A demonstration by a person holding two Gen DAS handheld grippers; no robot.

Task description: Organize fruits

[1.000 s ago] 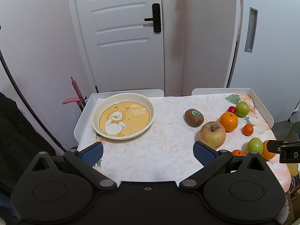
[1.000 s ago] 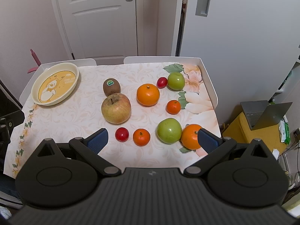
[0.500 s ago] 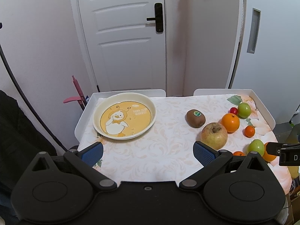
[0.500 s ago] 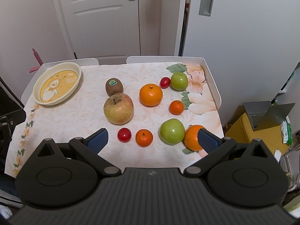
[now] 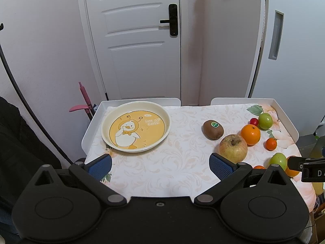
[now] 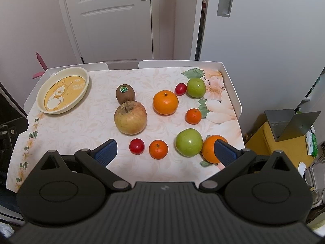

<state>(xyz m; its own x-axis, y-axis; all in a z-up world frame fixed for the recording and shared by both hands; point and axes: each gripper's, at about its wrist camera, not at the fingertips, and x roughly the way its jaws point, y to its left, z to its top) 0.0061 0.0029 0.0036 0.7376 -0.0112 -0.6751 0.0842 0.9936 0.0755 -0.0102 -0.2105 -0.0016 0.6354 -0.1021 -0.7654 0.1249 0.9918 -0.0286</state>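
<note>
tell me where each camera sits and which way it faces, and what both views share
Left wrist: on the left gripper, above the table's near left, facing the plate and door; own open fingers show.
Right wrist: on the right gripper, over the fruit, looking down; own open fingers show.
Shared: plate, kiwi, apple.

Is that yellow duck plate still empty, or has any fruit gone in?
Empty. The duck plate shows its whole cartoon picture, with nothing lying in it. All the fruit, such as the apple and kiwi, sits on the tablecloth.
</note>
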